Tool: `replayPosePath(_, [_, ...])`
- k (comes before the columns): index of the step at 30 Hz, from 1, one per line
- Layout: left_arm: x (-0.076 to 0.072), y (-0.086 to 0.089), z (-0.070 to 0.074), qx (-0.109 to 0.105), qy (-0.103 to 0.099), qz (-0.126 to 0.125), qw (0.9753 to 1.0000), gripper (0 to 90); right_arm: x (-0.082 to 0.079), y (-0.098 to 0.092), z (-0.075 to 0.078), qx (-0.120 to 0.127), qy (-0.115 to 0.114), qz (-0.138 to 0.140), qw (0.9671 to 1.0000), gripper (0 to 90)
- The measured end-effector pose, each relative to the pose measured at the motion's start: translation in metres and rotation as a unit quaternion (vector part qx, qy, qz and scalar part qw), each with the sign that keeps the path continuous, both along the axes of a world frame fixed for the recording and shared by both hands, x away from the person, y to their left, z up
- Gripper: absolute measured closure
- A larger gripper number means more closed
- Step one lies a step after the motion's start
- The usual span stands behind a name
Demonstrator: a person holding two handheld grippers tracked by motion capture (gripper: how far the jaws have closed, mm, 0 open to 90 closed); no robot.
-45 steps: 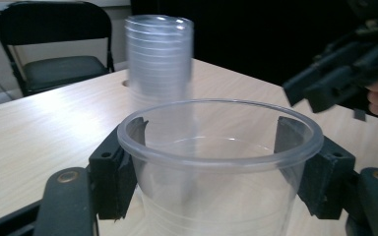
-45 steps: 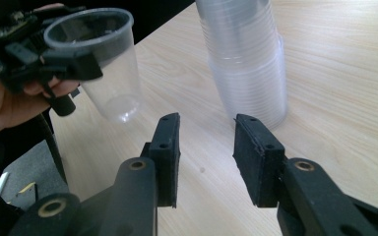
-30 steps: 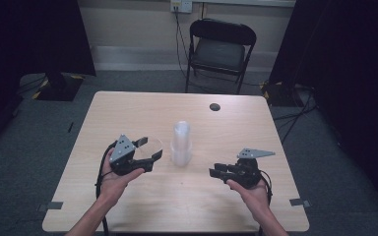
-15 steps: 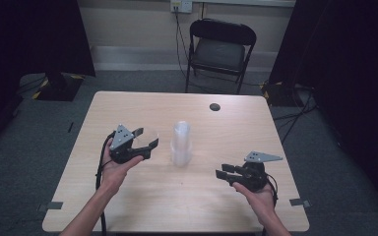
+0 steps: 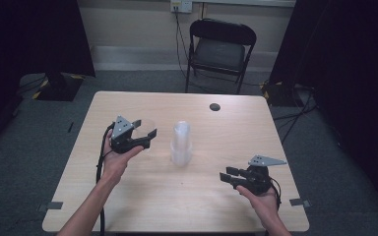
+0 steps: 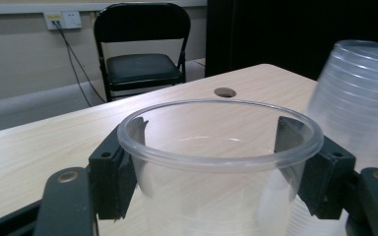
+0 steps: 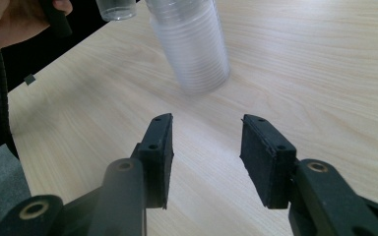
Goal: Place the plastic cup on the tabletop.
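Now the left hand-held gripper (image 6: pixel 216 167) clamps 1 clear cup (image 6: pixel 220 162) beside the stack (image 6: pixel 359 98).

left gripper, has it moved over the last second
Yes. In the high view the left gripper, shut on a clear cup, has gone up the picture, away from the near table edge, so it now sits level with the top of the cup stack.

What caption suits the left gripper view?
Left claw grips a clear cup beside the cup stack.
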State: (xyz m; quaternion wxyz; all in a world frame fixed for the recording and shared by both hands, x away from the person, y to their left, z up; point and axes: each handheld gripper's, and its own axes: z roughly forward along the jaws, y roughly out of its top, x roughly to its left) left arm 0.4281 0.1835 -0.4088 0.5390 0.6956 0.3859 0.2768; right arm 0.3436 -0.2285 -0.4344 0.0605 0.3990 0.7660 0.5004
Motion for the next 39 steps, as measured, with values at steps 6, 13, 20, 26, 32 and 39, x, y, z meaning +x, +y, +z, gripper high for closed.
replayPosePath(6, [0.013,-0.003,-0.006,-0.008,-0.005,0.014,0.9999,28.3,0.0,0.002,-0.002,0.002,0.001,0.0,1.0,56.4])
replayPosePath(13, [0.028,-0.004,-0.02,-0.014,0.004,0.029,0.9995,28.0,0.0,0.001,-0.004,-0.001,0.003,0.001,1.0,56.4])
replayPosePath(20, [0.038,-0.005,-0.031,-0.01,0.017,0.037,0.9991,27.3,0.002,0.002,-0.006,-0.001,0.004,0.003,1.0,56.5])
replayPosePath(26, [0.046,-0.009,-0.042,-0.007,0.034,0.039,0.9987,27.0,0.002,0.003,-0.007,-0.002,0.007,0.005,1.0,56.5])
replayPosePath(32, [0.049,-0.015,-0.05,-0.001,0.047,0.031,0.9984,26.9,0.003,0.003,-0.009,-0.005,0.013,0.01,0.9998,56.5])
replayPosePath(39, [0.05,-0.016,-0.053,0.009,0.057,0.028,0.998,25.5,0.003,0.003,-0.009,-0.005,0.012,0.011,0.9999,56.5])
